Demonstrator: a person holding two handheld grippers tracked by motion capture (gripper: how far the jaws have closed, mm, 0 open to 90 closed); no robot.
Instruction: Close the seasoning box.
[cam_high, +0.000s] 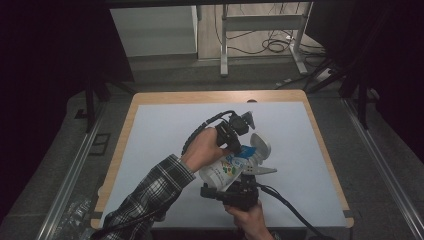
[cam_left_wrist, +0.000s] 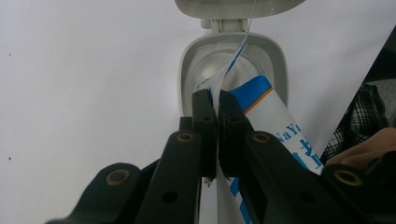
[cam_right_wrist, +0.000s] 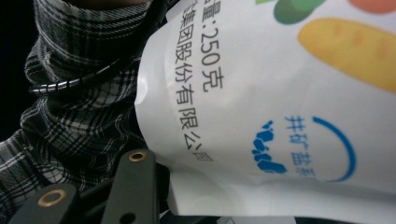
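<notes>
A person at a table (cam_high: 150, 120) covered by a pale sheet works with 2 hand-held grippers. The left gripper (cam_left_wrist: 217, 100) has its jaws pressed together on the top edge of a white bag (cam_high: 227, 170) printed with blue lettering and coloured shapes (the bag hangs tilted above the middle of the table). The right gripper (cam_high: 240, 187) grips the bag's lower end, its jaws set partly apart around it. Directly under the bag's top sits a small grey container (cam_left_wrist: 275, 60), its hinged lid (cam_left_wrist: 233, 7) flipped open. A plaid sleeve (cam_high: 150, 192) covers the left forearm.
</notes>
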